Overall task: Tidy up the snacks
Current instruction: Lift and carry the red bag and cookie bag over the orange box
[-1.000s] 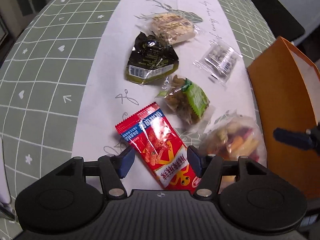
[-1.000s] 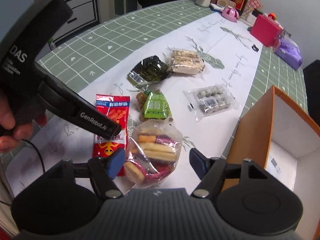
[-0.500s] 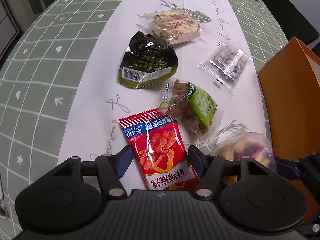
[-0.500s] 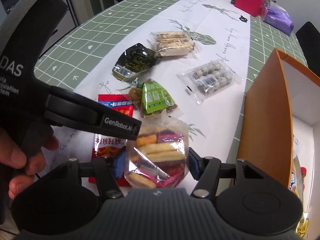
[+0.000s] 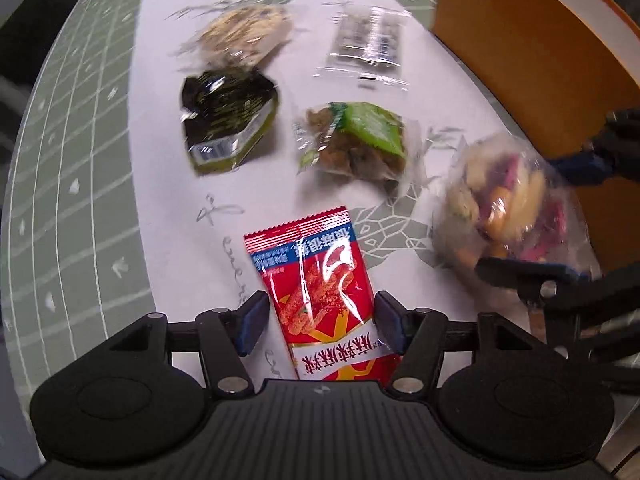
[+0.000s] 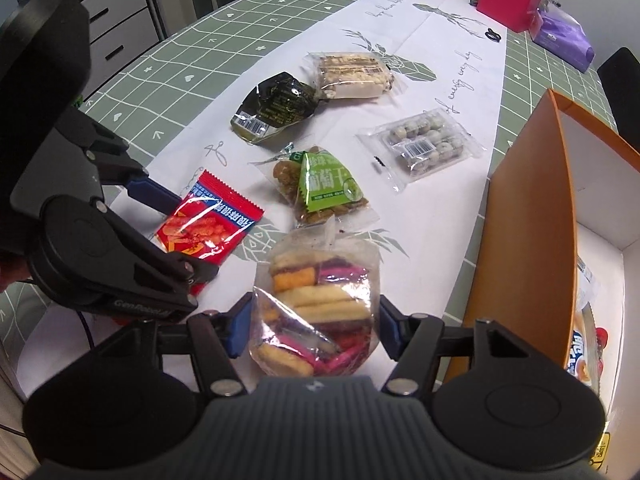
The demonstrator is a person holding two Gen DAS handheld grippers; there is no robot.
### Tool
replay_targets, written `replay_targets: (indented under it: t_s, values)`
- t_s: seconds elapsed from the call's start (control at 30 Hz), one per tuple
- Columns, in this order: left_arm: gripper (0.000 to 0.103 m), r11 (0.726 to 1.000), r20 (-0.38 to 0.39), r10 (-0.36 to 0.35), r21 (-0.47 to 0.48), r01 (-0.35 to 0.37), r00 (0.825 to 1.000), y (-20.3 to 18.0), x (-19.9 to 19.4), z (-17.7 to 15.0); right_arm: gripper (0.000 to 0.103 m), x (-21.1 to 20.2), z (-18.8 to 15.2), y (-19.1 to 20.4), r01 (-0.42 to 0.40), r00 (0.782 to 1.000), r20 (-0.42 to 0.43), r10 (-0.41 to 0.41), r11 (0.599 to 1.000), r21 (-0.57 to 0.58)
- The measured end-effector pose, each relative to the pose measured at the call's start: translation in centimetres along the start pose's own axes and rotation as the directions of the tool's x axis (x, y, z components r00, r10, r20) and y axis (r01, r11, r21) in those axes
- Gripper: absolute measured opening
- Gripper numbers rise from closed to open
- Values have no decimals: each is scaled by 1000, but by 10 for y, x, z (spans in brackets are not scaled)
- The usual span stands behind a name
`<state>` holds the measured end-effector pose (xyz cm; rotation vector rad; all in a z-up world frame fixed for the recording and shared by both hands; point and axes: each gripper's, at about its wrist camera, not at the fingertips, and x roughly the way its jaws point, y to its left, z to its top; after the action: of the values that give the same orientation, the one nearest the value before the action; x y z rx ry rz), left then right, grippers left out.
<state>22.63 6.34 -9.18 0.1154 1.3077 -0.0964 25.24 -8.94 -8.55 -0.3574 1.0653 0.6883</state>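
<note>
Between the left gripper's (image 5: 316, 320) spread fingers (touching neither) lies the red snack packet (image 5: 320, 292).

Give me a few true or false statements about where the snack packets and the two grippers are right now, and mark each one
1. The red snack packet lies between the left gripper fingers. True.
2. The right gripper straddles the green-labelled packet. False: it straddles the clear bag of mixed biscuits.
3. The orange box is on the right of the snacks in the right wrist view. True.
4. The dark green packet is inside the orange box. False: it lies on the white table runner.
</note>
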Motion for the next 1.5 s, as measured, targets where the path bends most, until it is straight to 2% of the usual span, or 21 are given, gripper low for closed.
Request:
replay_targets:
  t_s: [0.1, 0.27, 0.4, 0.43, 0.67, 0.87, 1.3, 1.5]
  values:
    - [72, 993, 10, -42, -108, 43, 999, 6, 2, -5, 62, 0, -1, 2, -5, 1000, 6, 6, 1000, -9]
    - [73, 994, 51, -4, -111, 9, 999, -3, 3, -12, 66, 4, -5, 5, -6, 1000, -3, 6, 1000, -20]
    - [62, 995, 93, 7, -97, 2, 996, -6, 1, -20, 60, 8, -10, 6, 10, 1000, 7, -10, 1000, -28]
    - [56, 996, 100, 7, -94, 2, 995, -7, 0, -20, 60, 7, -10, 6, 8, 1000, 12, -8, 1000, -26]
    - [41, 994, 113, -18, -105, 30, 993, -2, -6, -24, 56, 5, -11, 7, 12, 1000, -2, -12, 999, -33]
    - [38, 991, 110, -36, -121, 49, 993, 1, -15, -25, 56, -3, -14, 11, 23, 1000, -4, -24, 997, -68]
    - [37, 999, 66, -41, 36, 39, 997, -24, -58, -25, 56, -46, -5, 20, 34, 998, -53, -42, 988, -149]
    - [37, 992, 93, 6, 125, -17, 996, -38, -91, -12, 56, -83, 1, 18, 68, 997, -29, -76, 976, -209]
